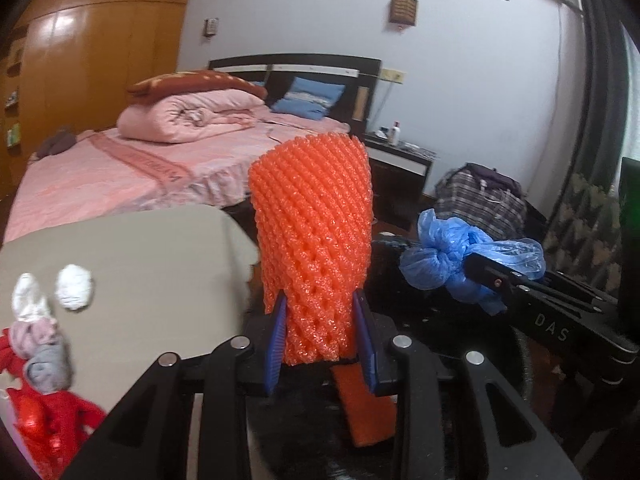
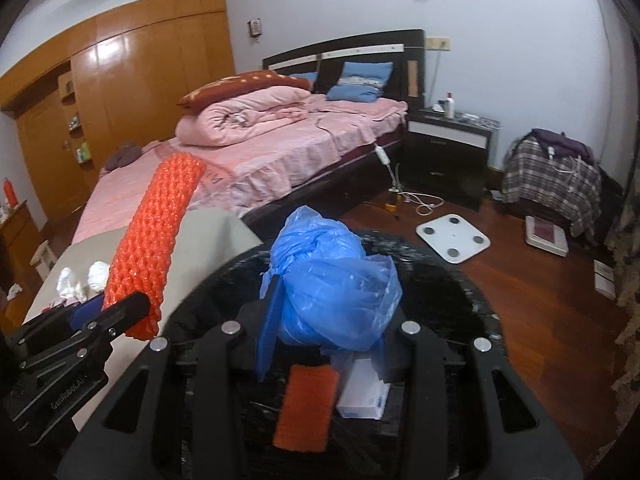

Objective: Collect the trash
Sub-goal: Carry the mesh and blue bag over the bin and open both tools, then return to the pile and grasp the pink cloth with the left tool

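My left gripper (image 1: 322, 336) is shut on an orange foam fruit net (image 1: 314, 236), held upright over the black-lined trash bin (image 2: 460, 280). It also shows in the right wrist view (image 2: 156, 248) at the left. My right gripper (image 2: 332, 312) is shut on a crumpled blue plastic bag (image 2: 332, 276), held over the bin. The bag shows in the left wrist view (image 1: 452, 258) at the right. In the bin lie another orange net piece (image 2: 306, 408) and a white box (image 2: 364, 394).
A beige table (image 1: 140, 248) stands left of the bin, with white crumpled tissues (image 1: 74, 286) and red and grey scraps (image 1: 44, 384). A pink bed (image 2: 256, 148), nightstand (image 2: 448, 152), white scale (image 2: 452, 238) and plaid bag (image 2: 552, 184) lie beyond.
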A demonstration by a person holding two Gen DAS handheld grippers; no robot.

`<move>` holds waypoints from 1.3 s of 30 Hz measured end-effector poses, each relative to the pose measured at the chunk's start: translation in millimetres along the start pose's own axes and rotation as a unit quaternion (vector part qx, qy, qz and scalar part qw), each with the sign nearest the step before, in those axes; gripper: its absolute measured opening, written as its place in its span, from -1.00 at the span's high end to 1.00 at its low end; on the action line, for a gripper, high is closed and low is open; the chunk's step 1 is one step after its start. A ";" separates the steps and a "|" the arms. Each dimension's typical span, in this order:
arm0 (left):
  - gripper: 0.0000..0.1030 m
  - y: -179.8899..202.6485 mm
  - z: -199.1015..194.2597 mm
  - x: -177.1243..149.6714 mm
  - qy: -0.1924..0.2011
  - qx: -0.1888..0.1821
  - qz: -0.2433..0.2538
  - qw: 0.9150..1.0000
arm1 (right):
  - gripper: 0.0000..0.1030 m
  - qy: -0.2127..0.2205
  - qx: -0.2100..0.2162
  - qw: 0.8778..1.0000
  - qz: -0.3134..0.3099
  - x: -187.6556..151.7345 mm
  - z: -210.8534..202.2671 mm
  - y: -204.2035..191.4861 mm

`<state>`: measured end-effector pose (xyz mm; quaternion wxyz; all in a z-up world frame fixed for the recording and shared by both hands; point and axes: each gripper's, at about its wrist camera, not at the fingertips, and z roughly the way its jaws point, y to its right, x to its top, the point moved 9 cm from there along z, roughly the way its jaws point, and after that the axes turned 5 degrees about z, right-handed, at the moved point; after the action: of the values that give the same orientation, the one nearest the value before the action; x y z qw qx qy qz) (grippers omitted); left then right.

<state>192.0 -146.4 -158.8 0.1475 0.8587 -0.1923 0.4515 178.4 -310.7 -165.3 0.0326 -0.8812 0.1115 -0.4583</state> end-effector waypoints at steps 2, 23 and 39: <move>0.29 8.8 6.2 -0.6 -0.005 -0.014 0.004 1.000 | 0.22 0.000 -0.012 1.000 0.003 -2.0 -0.7 8.6; -0.56 -102.1 -55.4 -29.7 0.010 0.128 -0.034 0.991 | -0.83 0.012 0.043 0.999 -0.024 -5.8 0.7 -74.1; -0.56 -232.8 -140.1 -113.5 -0.025 0.271 -0.102 0.957 | -0.83 -0.022 0.157 0.982 -0.106 -52.1 0.8 -235.2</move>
<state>140.4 141.3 -195.0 -0.0508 0.8927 0.0223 0.4473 189.4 -70.1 -170.0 0.1244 -0.8817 -0.0564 -0.4516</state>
